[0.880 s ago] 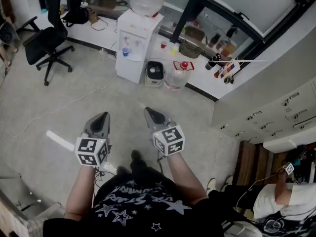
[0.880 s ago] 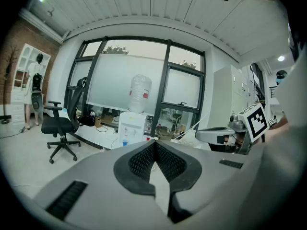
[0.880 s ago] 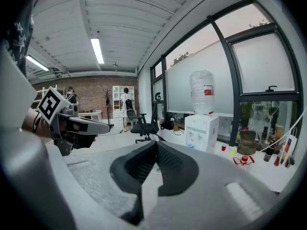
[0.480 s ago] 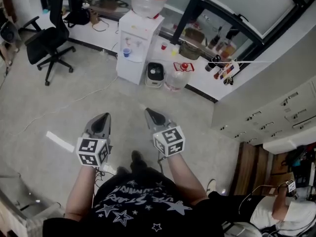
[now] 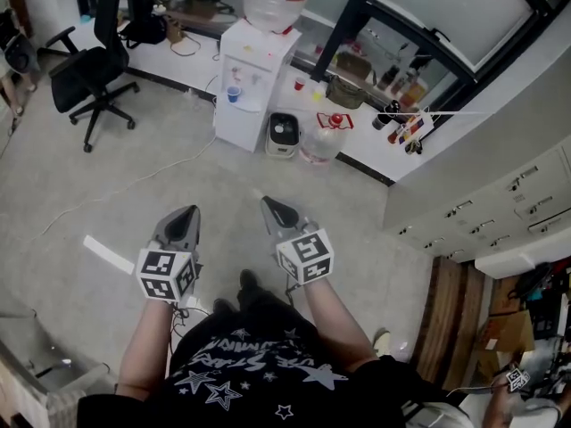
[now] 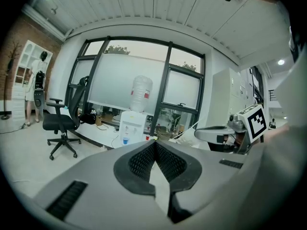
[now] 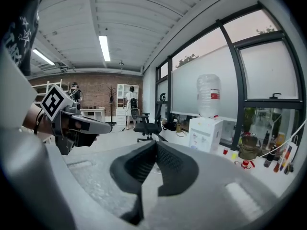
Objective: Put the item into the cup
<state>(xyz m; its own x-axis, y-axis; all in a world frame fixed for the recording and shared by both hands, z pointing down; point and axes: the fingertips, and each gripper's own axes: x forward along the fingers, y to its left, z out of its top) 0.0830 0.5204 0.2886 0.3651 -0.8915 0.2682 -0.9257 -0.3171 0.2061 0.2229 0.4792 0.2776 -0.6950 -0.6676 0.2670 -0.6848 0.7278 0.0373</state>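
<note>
Head view: I hold the left gripper (image 5: 186, 214) and right gripper (image 5: 271, 206) side by side above the floor (image 5: 107, 194), close to my body. A blue cup (image 5: 234, 94) sits on the water dispenser (image 5: 252, 61), well apart from both. Which thing is the item, I cannot tell.

Left gripper view: its jaws are pressed together at the tips, gripping nothing.

Right gripper view: jaws likewise together and empty.
</note>
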